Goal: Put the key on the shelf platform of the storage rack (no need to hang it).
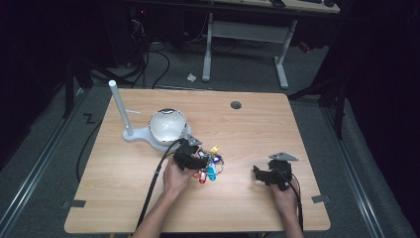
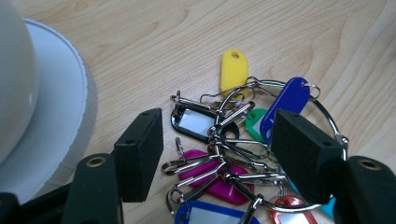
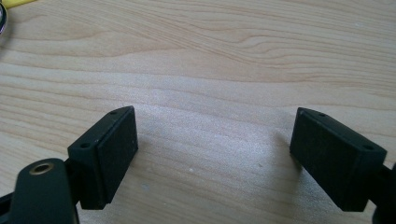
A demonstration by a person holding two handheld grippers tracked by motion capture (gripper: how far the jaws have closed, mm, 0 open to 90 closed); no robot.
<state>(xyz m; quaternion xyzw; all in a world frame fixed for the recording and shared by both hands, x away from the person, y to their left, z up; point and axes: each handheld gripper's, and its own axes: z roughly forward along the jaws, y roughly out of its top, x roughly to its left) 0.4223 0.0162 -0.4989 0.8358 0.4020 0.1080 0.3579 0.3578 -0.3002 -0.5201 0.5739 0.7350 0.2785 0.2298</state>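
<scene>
The bunch of key tags (image 2: 233, 158) lies on the bench (image 1: 247, 124) just beside the white lamp base (image 1: 141, 135). The left gripper (image 2: 217, 154) straddles it, jaws wide, pads not pressing. The right gripper (image 3: 215, 154), well apart from the base, gapes empty.

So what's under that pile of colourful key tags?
The wooden table lies under the key tags; its grain shows around and through the big metal ring. The tags overlap, so the lowest ones are partly covered. The left gripper stands open over them.

Yellow tag (image 2: 234, 70), blue tag (image 2: 286, 106), magenta tag (image 2: 217, 179), black tools
</scene>
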